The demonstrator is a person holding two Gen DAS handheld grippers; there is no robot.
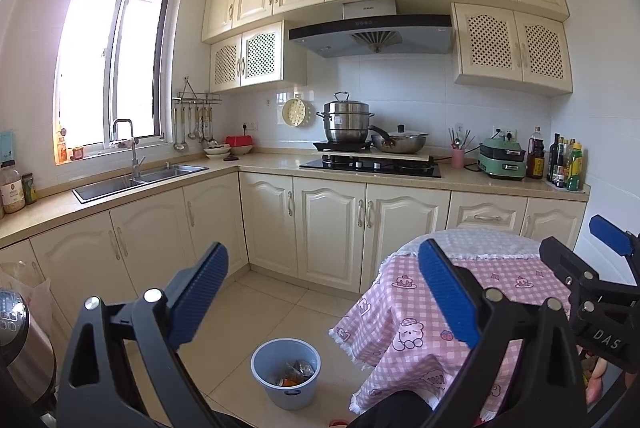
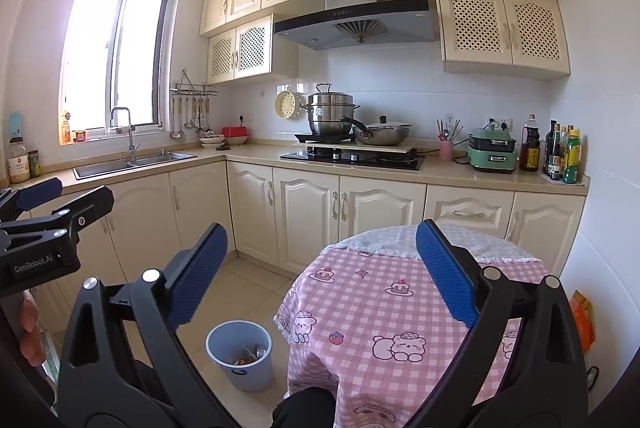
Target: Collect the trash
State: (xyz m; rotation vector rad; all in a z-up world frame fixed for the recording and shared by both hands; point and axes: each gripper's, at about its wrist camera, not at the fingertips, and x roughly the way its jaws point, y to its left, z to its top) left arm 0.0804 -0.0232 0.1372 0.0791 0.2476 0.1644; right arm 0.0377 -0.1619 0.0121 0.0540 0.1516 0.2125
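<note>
A light blue trash bin (image 1: 286, 372) stands on the tiled floor left of a round table (image 1: 404, 340) with a pink checked cloth. Wrappers and orange scraps lie inside the bin. It also shows in the right wrist view (image 2: 240, 356), beside the table (image 2: 380, 308). My left gripper (image 1: 324, 288) is open and empty, held high above the bin and the table edge. My right gripper (image 2: 322, 272) is open and empty above the table's left side. Each gripper shows at the edge of the other's view.
Cream cabinets and a counter (image 2: 256, 151) run along the back and left, with a sink (image 2: 132, 161), a stove with pots (image 2: 352, 155) and bottles (image 2: 564, 155). An orange packet (image 2: 582, 320) sits by the right wall. A steel appliance (image 1: 20, 340) stands at left.
</note>
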